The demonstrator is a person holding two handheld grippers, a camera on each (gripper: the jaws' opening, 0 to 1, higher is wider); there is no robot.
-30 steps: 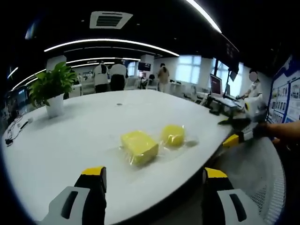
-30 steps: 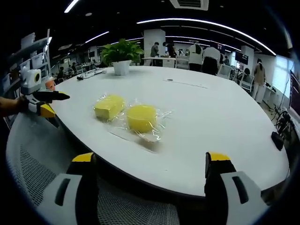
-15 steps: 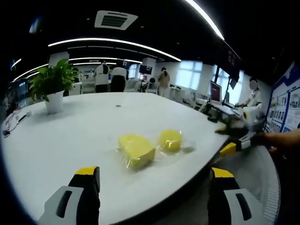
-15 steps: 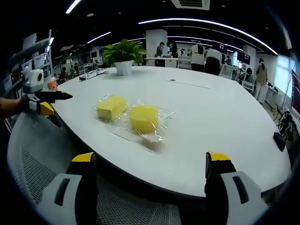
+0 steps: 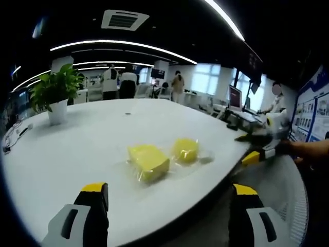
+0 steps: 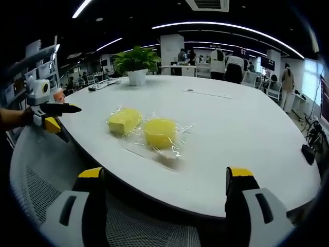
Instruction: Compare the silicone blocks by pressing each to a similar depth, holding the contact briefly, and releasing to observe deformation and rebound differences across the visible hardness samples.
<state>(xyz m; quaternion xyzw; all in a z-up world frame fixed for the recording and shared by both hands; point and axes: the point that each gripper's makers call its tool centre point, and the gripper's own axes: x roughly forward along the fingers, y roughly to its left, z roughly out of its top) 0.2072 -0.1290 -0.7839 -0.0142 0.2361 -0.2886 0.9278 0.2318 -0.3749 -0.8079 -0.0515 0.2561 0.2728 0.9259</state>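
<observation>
Two yellow silicone blocks in clear wrap lie side by side on a white table. The square block sits beside the round block. My left gripper stands open, short of the table's near edge, with nothing between its jaws. My right gripper is open too, off the table edge over a mesh chair. In the left gripper view the right gripper comes in from the right; in the right gripper view the left gripper comes in from the left. Both hover off the table, apart from the blocks.
A potted plant stands far back on the table. A white mesh chair sits under the table edge. Several people stand among desks and monitors beyond. A small dark object lies at the table's right edge.
Both views have shifted slightly with the hands. The blocks have not moved, and both grippers stay open and apart from them.
</observation>
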